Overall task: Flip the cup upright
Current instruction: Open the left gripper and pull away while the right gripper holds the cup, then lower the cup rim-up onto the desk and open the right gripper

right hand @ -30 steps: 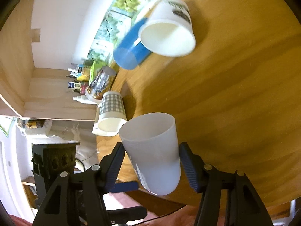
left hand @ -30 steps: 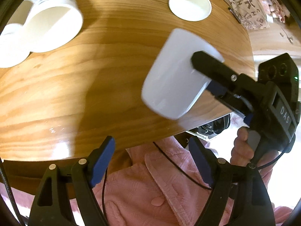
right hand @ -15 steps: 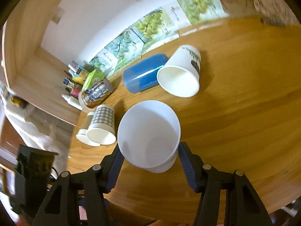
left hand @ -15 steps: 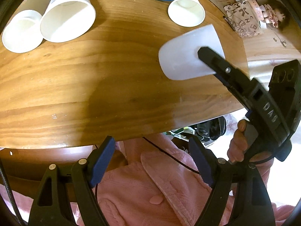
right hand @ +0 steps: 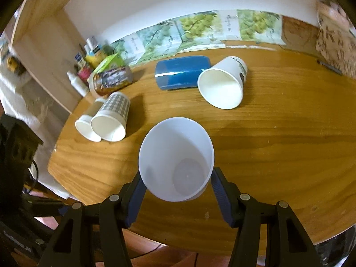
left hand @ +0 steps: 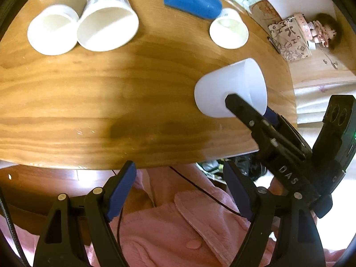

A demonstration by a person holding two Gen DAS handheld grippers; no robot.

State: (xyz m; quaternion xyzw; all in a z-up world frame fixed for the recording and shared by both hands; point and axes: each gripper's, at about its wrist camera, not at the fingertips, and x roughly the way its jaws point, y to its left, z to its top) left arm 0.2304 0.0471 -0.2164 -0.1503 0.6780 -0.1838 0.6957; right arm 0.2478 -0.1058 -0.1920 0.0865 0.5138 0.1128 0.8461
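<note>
White plastic cup (right hand: 175, 160) showing plain, translucent-ish, no print. Table (right hand: 278, 146) showing warm orange-brown wood grain. Far centre: blue tumbler (right hand: 182, 72) looking solid blue. Right of it, paper cup (right hand: 222, 84) reading white with a small dark-green print on the side. Far left: checked cup (right hand: 112, 118) wearing a grey-white gingham, white inside; plain white cup (right hand: 86, 125) lying beside it. Right gripper (right hand: 178, 192) and left gripper (left hand: 180, 191): black frames carrying blue pads. Robe (left hand: 178, 229) showing pink.
</note>
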